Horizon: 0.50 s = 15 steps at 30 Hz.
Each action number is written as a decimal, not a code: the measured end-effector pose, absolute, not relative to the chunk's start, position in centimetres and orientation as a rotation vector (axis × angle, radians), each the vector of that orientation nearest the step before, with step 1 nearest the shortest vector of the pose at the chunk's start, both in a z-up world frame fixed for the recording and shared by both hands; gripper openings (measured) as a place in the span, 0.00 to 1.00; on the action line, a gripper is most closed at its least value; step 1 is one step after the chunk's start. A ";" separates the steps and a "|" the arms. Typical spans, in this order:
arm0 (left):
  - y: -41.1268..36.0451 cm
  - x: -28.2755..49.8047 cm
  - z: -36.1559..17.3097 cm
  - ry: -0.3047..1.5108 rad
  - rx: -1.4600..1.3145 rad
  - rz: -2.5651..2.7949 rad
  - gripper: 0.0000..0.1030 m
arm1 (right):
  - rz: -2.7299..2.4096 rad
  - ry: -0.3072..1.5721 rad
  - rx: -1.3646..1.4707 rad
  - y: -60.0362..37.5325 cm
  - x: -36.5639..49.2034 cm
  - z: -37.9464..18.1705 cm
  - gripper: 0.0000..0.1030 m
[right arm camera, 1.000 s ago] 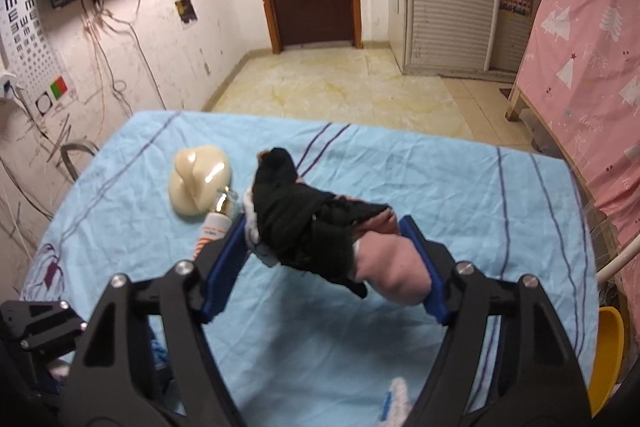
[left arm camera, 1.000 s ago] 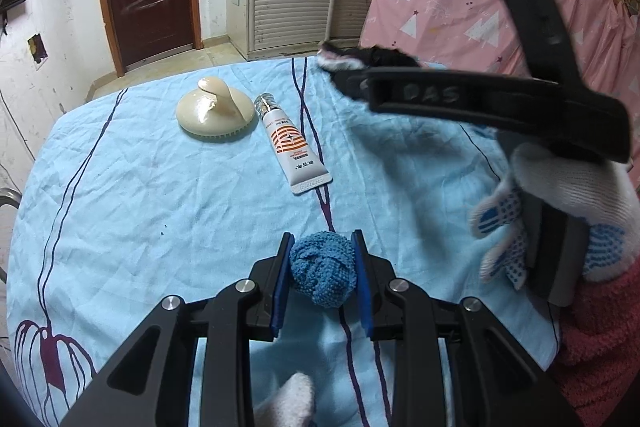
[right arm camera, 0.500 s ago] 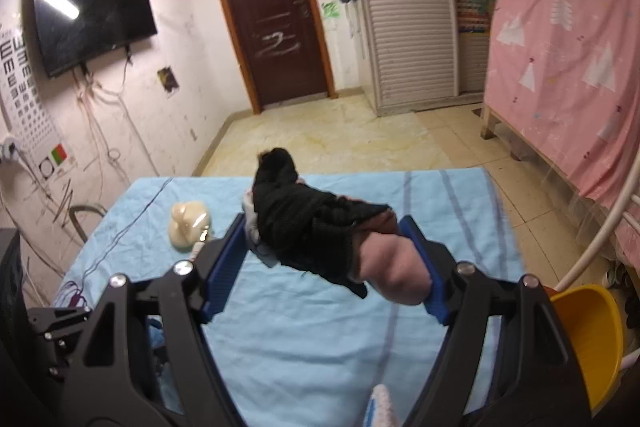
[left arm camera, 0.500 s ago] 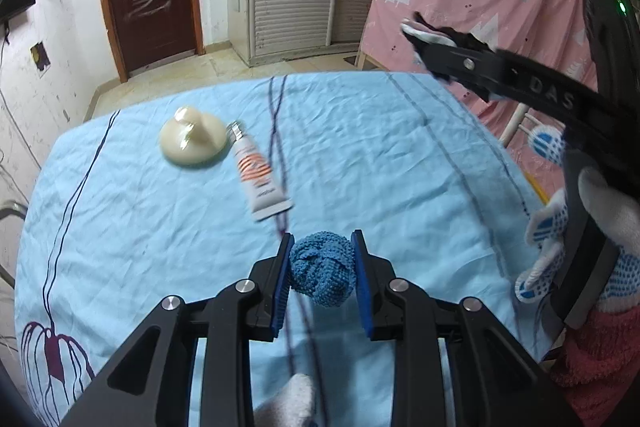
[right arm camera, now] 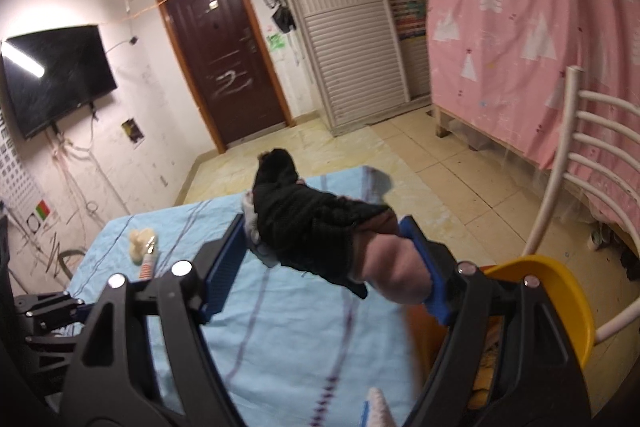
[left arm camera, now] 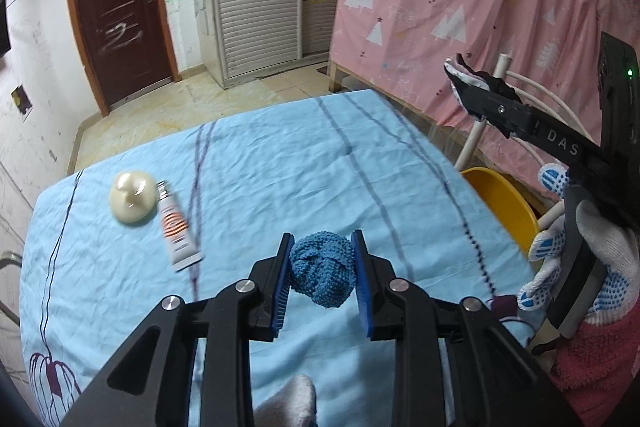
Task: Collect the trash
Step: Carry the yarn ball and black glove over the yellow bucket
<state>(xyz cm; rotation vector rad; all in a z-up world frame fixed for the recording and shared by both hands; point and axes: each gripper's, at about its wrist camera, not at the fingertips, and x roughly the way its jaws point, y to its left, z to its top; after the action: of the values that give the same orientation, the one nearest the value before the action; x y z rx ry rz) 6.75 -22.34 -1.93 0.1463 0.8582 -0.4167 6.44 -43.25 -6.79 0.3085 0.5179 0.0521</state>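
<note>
Blue-sheeted table (left arm camera: 280, 167) w/ yellow bin (right arm camera: 560, 291) beside; left tool (left arm camera: 322, 269) pinching blue cloth ball (left arm camera: 322, 275), right tool (right arm camera: 324, 247) pinching black/pink cloth wad (right arm camera: 312, 223).

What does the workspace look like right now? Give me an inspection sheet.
Surface: table under a wrinkled blue sheet.
Job's things: blue knitted ball; black-and-pink cloth bundle; yellow bin off the table's edge.
Clutter: cream round object with a tube beside it.
Grippers: left gripper clamps the ball; right gripper holds the bundle.
Cables: loose wires on the wall below the TV.
Surroundings: door, pink curtain, white chair.
</note>
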 end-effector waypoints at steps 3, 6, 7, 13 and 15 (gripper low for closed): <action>-24.5 6.5 -1.5 0.851 0.171 -0.442 0.19 | 0.022 0.509 0.331 -45.2 5.5 -7.1 0.71; -26.7 6.5 -1.1 0.847 0.189 -0.472 0.19 | -0.013 0.500 0.358 -47.4 4.4 -7.6 0.71; -27.4 6.5 -1.0 0.846 0.195 -0.482 0.19 | -0.023 0.499 0.366 -48.0 4.1 -7.8 0.71; -32.3 6.1 -0.7 0.833 0.231 -0.567 0.19 | -0.094 0.498 0.414 -52.1 2.5 -9.0 0.72; -34.1 6.1 -0.5 0.833 0.241 -0.593 0.19 | -0.109 0.497 0.426 -53.2 2.2 -9.3 0.72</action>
<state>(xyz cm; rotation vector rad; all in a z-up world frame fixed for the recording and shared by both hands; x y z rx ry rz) 6.06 -34.08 -0.51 0.2410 0.8333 -0.5928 2.19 -53.25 -9.26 0.4264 0.4967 -0.1090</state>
